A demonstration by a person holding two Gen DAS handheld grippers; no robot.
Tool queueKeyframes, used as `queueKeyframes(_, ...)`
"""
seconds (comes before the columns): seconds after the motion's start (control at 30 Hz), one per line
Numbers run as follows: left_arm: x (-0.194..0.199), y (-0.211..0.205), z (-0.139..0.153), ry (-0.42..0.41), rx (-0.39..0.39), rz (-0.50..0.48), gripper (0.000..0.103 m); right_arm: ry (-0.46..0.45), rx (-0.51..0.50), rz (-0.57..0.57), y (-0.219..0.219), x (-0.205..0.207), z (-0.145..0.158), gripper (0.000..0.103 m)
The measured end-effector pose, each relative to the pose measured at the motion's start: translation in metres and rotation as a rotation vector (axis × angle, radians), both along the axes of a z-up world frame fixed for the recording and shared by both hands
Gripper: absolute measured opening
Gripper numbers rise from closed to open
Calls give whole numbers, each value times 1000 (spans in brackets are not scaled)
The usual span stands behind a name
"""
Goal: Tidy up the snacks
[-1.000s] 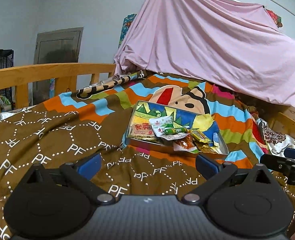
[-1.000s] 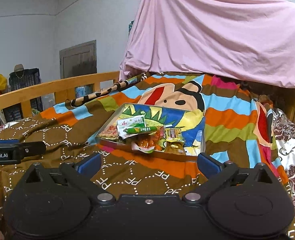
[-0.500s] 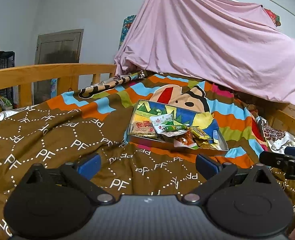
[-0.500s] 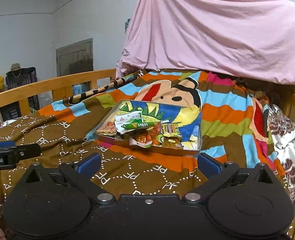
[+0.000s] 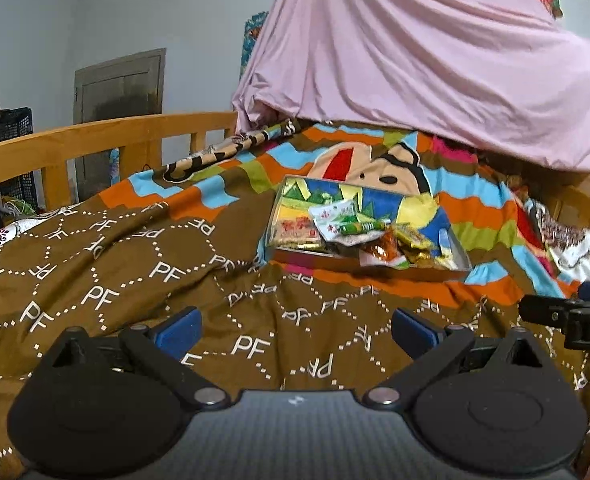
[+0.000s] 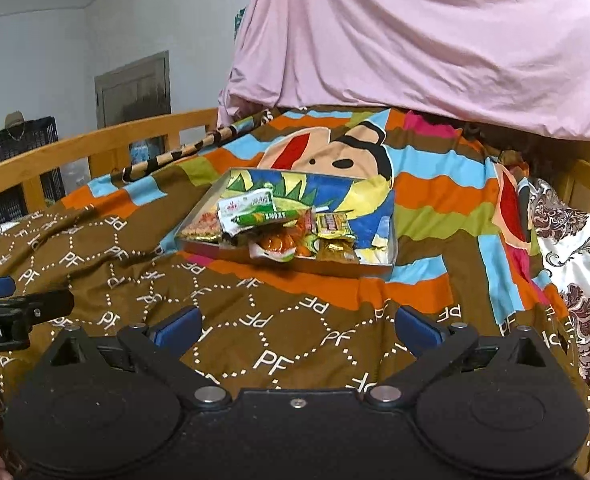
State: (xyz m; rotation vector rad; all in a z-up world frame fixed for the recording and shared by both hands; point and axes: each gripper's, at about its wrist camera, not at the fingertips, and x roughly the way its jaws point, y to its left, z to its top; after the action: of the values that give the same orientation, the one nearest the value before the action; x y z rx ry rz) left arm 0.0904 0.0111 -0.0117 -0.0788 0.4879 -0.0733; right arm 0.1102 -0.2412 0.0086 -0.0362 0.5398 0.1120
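The left gripper (image 5: 293,330) and right gripper (image 6: 297,330), both wide open and empty, have edged closer to the tray (image 6: 393,236) on the bed, snacks (image 6: 273,226) still heaped inside, untouched.

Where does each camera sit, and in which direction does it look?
Left wrist: on the left gripper, facing the snack tray on the bedspread; own open fingers show.
Right wrist: on the right gripper, facing the same tray; own open fingers show.
Shared: tray, bedspread, pink sheet; each glimpses the other gripper.
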Motion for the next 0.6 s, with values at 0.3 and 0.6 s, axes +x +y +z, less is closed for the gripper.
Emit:
queueKeyframes(0.3, 4, -2, -3, 32, 16, 9, 103, 53, -1, -36, -2, 9, -8, 102)
queueKeyframes(0.6, 4, -1, -4, 44, 15, 14, 103, 74, -4, -41, -1, 11, -11, 102)
